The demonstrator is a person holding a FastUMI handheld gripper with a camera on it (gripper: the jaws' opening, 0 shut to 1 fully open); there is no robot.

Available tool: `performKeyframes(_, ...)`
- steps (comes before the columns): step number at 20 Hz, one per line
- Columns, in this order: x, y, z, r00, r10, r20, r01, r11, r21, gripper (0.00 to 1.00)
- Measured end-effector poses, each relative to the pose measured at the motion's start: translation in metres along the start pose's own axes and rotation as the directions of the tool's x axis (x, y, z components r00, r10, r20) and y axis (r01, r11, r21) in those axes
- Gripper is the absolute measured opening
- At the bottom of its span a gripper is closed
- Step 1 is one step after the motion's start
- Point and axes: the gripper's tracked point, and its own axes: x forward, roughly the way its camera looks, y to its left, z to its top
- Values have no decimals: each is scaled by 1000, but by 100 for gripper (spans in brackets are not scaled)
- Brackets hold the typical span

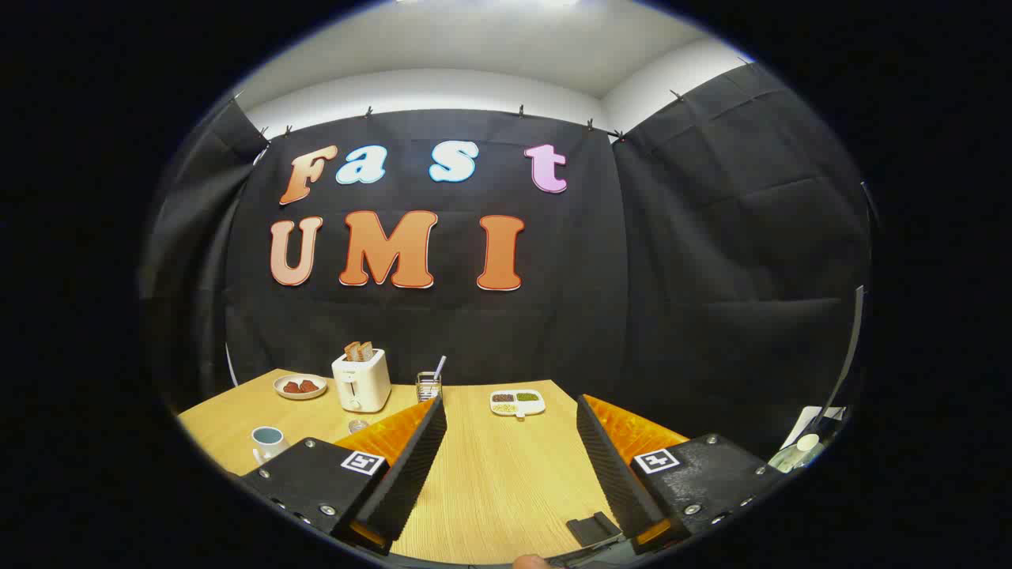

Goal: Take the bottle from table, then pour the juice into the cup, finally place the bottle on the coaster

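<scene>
Claw (510, 411): spread wide, nothing between the fingers, raised above the table (506, 474) and aimed across it toward the booth wall. Landmark for all places: toaster (361, 379), pale, two slices standing in it, at the far side of the table. Left of toaster: small plate (300, 386) with reddish pieces. Right of toaster, close by: wire holder (428, 385) with a slim utensil leaning out. Further right of toaster, beyond the gap between the fingers: divided dish (517, 402) with dark, green and pale fillings. Nearer than toaster and to its left, beside the left finger: cup (266, 441), pale, dark inside, upright. Just nearer than toaster, partly hidden behind the left finger: small round thing (358, 425), possibly the coaster; cannot tell. Far to the right of toaster, past the right finger and low: pale capped object (798, 452), possibly the bottle, too small and distorted to confirm, long axis unreadable. Judged stage: bottle not yet taken. Judged key relation: if that object is the bottle, well right of the claw, opposite side from the cup; rightward turn needed before closing.
</scene>
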Motion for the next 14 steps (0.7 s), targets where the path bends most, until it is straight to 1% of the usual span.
performKeyframes(3, -1, 2, 2, 1000, 3, 10, -3, 1000, 1, 99)
performKeyframes(7, 2, -5, 6, 999, -28, 33, 29, 999, -22, 99)
performKeyframes(14, 1, 5, 0, 1000, -4, 5, 5, 1000, -16, 99)
